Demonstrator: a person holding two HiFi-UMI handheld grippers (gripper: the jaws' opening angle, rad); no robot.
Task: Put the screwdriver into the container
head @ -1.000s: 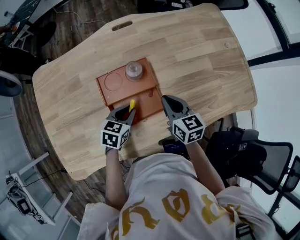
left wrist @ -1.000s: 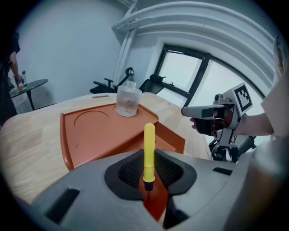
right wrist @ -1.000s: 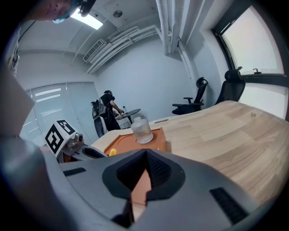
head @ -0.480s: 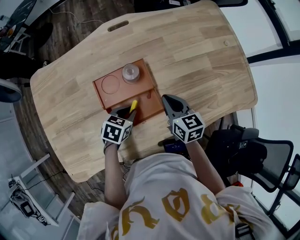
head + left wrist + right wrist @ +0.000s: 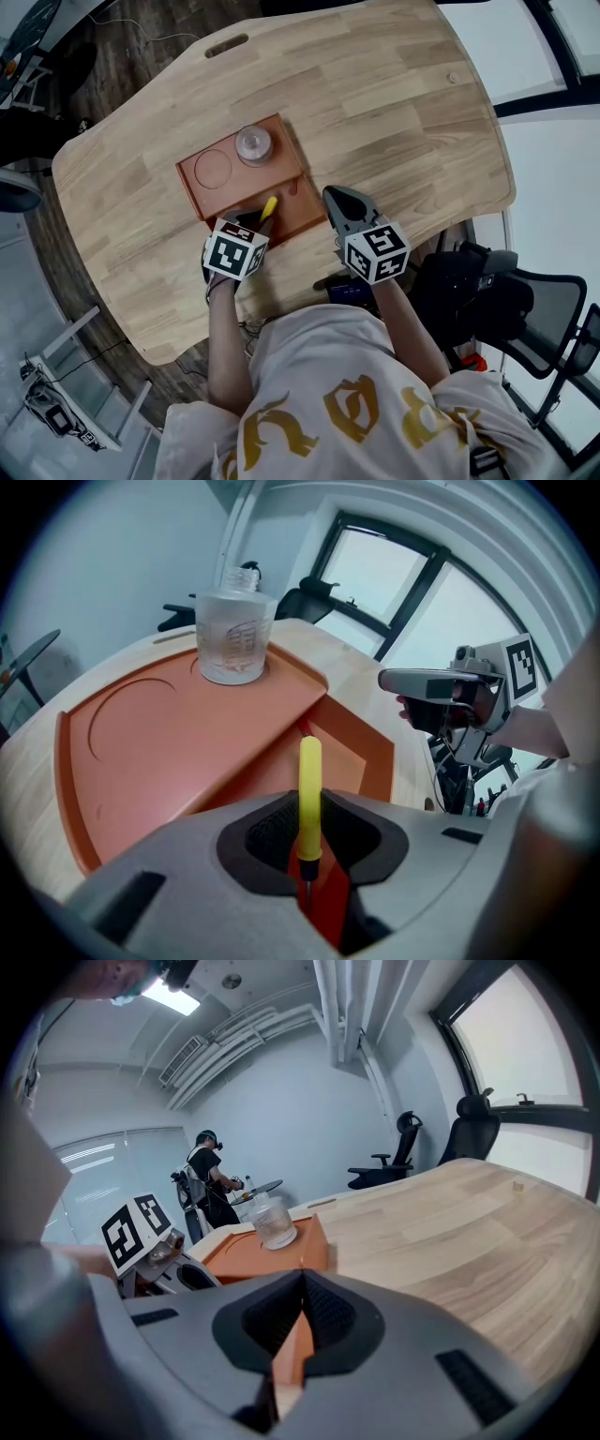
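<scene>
L gripper (image 5: 307, 806) has dipped nose-down and edged fwd over the tray (image 5: 169, 752) since a sec ago, so the screwdriver (image 5: 309, 789) now hangs further in over the near recess. R gripper (image 5: 300, 1274) has hardly shifted and sits just right of the tray's near corner, above the table (image 5: 394, 103).

State now: L jaws are clamped on the screwdriver, pads on the lower part of the yellow handle near the black collar. Most of the handle sticks out fwd past the jaws, and the thin metal shaft runs back toward the camera. It looks held clear of the tray, not touching. R jaws are closed tip to tip w/ nothing btw them.

Tray is orange, w/ a raised flat part carrying a clear jar (image 5: 234, 637) beside a round groove, and a lower recess at the near right. The screwdriver is over that recess, handle end pointing toward the step.

Handling (my read): a small, light, stiff tool. The handle is smooth round plastic, so prob. a bit slippery and apt to pivot in a 2-pad grip. Best hold is across the handle, as now. The thin shaft would slip and twist. It isn't fragile, so a short drop shouldn't hurt it. It may roll once free, so lower it close to the recess floor and lay it roughly level before letting go. Keep it off the jar.
</scene>
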